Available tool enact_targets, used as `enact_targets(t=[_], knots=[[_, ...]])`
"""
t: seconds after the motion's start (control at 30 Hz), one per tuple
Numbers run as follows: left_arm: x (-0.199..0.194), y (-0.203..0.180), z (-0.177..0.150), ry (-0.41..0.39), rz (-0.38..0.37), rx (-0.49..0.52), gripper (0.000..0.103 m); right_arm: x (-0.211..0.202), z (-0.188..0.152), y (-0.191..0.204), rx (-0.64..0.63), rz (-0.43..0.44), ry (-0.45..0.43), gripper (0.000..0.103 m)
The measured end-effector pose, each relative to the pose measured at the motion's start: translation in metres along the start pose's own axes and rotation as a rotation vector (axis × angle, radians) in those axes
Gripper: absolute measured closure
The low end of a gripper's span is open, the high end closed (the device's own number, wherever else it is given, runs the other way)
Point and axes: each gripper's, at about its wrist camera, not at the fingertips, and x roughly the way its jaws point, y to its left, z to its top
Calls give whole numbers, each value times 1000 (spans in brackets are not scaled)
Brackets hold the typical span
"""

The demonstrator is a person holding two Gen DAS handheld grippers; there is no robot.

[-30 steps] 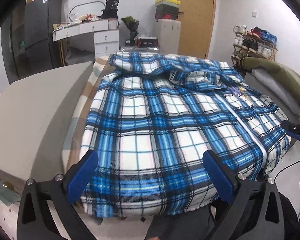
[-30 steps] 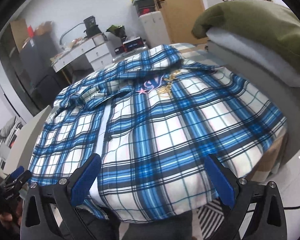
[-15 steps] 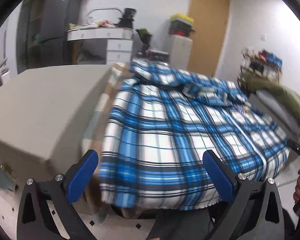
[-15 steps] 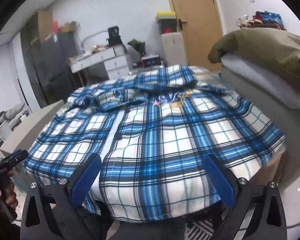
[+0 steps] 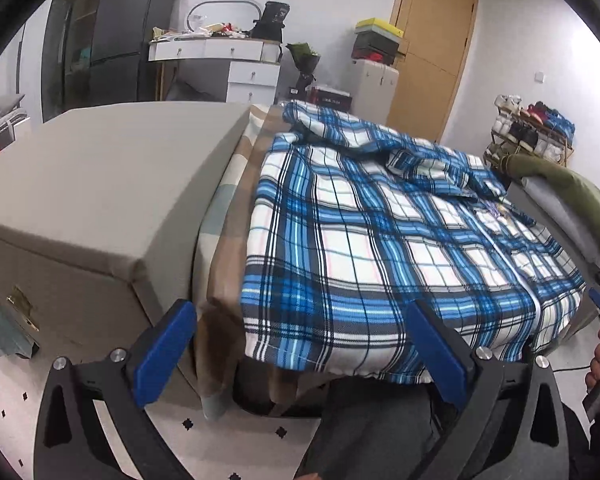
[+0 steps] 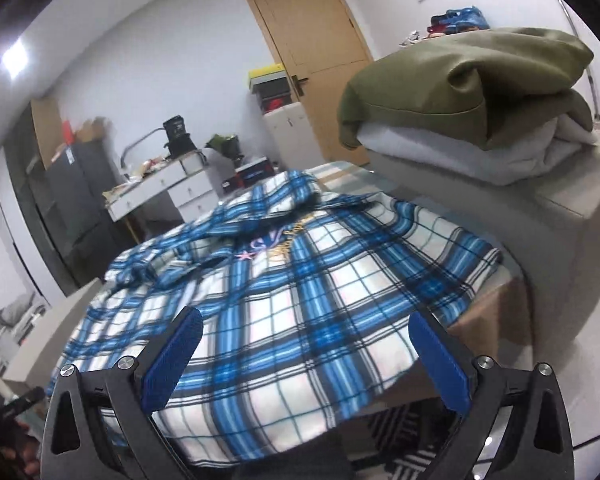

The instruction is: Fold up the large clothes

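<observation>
One plaid shirt (image 5: 380,248) covers the surface (image 5: 228,240); two tongs, left (image 5: 300,354) and right (image 6: 306,358), spread, empty; door (image 5: 432,48) beyond the shirt.

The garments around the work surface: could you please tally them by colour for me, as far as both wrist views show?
Blue-and-white plaid shirt, spread flat: 1
Olive-green garment, folded on the pile: 1
White folded item beneath it: 1
Total: 3
</observation>
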Motion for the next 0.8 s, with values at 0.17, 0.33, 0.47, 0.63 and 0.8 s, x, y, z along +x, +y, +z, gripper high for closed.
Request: enact_targets(t=[0.17,0.33,0.47,0.63,0.8], knots=[[6,8,-1,61,-34,-69,2,-5,-1,4,-25,-31,-24,0],[5,15,-3,74,-111,-133,3,-13,-1,10,-63,-55,-67,0],[2,17,-2,64,-149,-142,9,-18,3,7,-40,-60,-107,0],[13,23,-4,116,-172,-192,9,-18,5,3,-19,-75,-118,0],[23,26,-5,162,-177,-216,9,-17,5,6,-34,-74,-110,0]])
